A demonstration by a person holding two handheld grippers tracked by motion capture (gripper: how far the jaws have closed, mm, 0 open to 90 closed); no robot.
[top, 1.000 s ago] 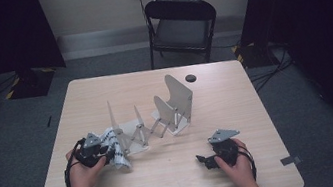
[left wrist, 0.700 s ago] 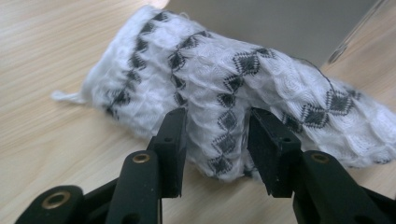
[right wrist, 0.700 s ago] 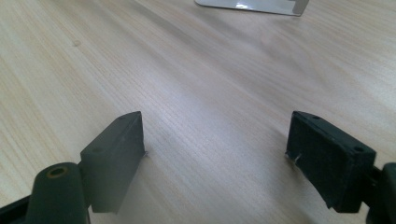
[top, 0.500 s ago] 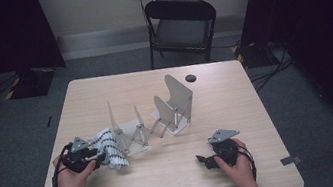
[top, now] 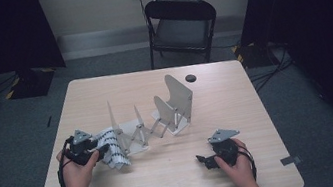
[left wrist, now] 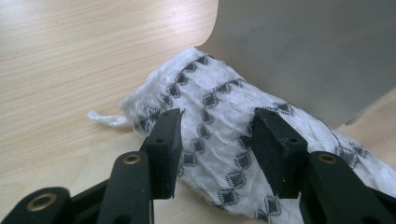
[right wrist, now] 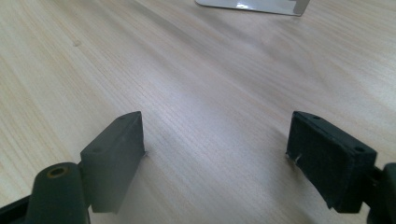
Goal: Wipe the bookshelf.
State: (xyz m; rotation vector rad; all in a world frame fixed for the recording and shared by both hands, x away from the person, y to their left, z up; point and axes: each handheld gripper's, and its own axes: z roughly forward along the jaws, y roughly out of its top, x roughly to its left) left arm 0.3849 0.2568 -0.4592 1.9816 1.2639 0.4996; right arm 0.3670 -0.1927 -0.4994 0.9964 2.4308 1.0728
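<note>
At lower left of the high view, the left tool (top: 96, 150) meets a rolled white knitted cloth with black diamond pattern (top: 112, 152), lying on the pale wood table (top: 178, 182) against the near end plate of a grey metal accordion rack (top: 153, 121). Its jaws have just been opening and straddle the soft roll, whose long axis crosses the gap; pads no longer press it. At lower right, the right tool (top: 204, 161) rests spread wide, holding nothing.

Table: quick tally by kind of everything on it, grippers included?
Grippers: 2, left gripper and right gripper
Patterned cloth: 1
Folding rack: 1
Black round thing: 1
Total: 5
</note>
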